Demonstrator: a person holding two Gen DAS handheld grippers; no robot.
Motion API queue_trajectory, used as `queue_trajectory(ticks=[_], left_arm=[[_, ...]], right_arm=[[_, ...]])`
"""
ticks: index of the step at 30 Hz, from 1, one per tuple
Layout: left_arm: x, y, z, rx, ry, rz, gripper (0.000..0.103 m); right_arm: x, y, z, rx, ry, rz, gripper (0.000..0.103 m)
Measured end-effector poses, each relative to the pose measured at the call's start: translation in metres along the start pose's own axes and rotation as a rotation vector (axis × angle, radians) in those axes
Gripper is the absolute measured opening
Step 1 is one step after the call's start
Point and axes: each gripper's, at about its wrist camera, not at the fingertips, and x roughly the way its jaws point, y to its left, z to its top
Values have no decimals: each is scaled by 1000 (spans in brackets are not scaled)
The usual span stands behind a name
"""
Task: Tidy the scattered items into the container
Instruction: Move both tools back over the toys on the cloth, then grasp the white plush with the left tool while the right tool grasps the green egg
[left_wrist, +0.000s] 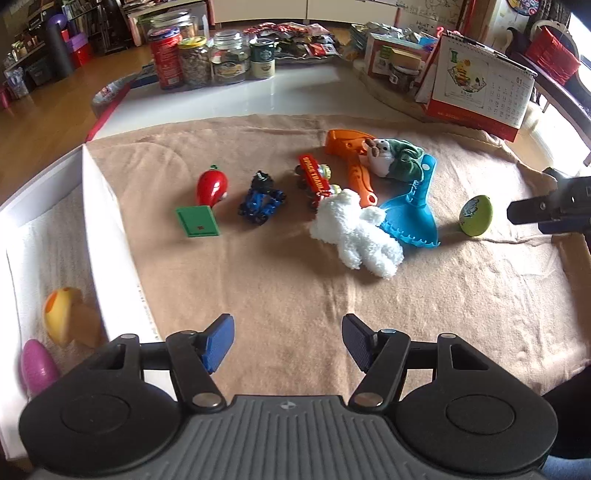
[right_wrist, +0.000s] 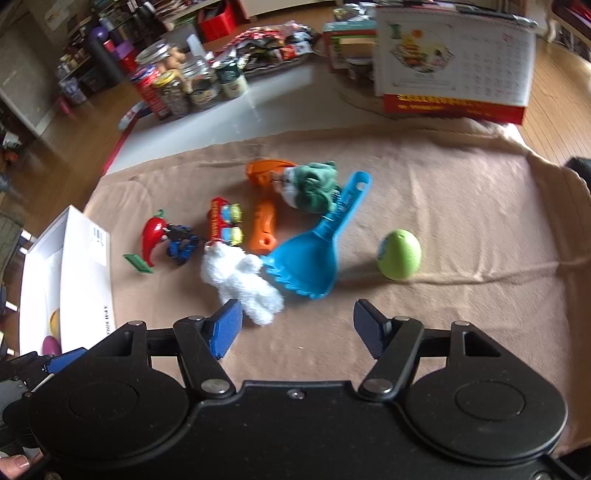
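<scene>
1. Two views are given; in the left wrist view, the left gripper (left_wrist: 288, 341) is seen over a tan cloth (left_wrist: 295, 295) with its blue-padded jaws spread apart and nothing between them.
2. At the left edge of that view a white container (left_wrist: 99, 206) is seen, lined with a pale towel; a yellow toy (left_wrist: 61, 314) and a pink egg (left_wrist: 37, 363) lie inside it.
3. On the cloth beyond the fingers, a red chilli toy (left_wrist: 211, 187) is seen touching a green card (left_wrist: 197, 220), with a blue toy car (left_wrist: 262, 199) just beside them.
4. Further right, a red toy bus (left_wrist: 316, 179), an orange tool (left_wrist: 354, 162), a green-and-white plush (left_wrist: 393, 157), a white plush (left_wrist: 356, 232) and a blue scoop (left_wrist: 410, 210) are clustered together, the white plush lying against the scoop and the bus.
5. A green egg (left_wrist: 476, 216) is seen apart on the right, near the right gripper (left_wrist: 546, 214), which enters from the right edge.
6. In the right wrist view, which is slightly blurred, the right gripper (right_wrist: 297, 330) is shown released, its jaws parted over bare cloth (right_wrist: 443, 221), just in front of the white plush (right_wrist: 240, 284) and the blue scoop (right_wrist: 310, 262).
7. The green egg (right_wrist: 399, 254) is seen to the right of the scoop, well apart from the other toys.
8. The white container (right_wrist: 66, 266) is seen at the left, with the red chilli toy (right_wrist: 153, 236), blue toy car (right_wrist: 181, 245) and red toy bus (right_wrist: 221, 221) between it and the plush.
9. Jars (right_wrist: 184, 88) and a desk calendar (right_wrist: 454, 62) are seen beyond the cloth.
</scene>
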Motion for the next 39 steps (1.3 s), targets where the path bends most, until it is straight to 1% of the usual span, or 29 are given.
queue_trajectory(ticks=[5,10,12,16,20,23,28,29,30,33,39], left_arm=[[35,-23,18,6,41,-49,66],[74,-35,40,-33,83,-91,67],[89,-37,50,-49,91,-78,67],[117,-43,66,-40,100,-27,67],[140,-52,74,-59,114,-37,67],[150,-57,79,-81,122,-58,71],[165,-67,84,-65,136,-40,72],[167,-68,84,-66,135,-42,70],[168,-68,84,-67,135,-47,63],[170,-67,82,-71,145,-71,52],[161,-61,76,-46,137,-85,47]], right_arm=[[13,-45,-10,103,17,-30,65],[29,-70,-15,172,36,-36,65],[34,-75,-16,187,44,-36,65],[45,-83,-15,203,55,-35,65],[54,-88,-11,219,61,-32,65],[58,-91,-9,220,62,-31,65],[60,-92,-5,222,49,-24,65],[60,-93,-4,222,44,-23,65],[60,-93,-4,222,39,-23,65],[60,-95,-1,220,31,-28,65],[64,-96,9,221,11,-19,65]])
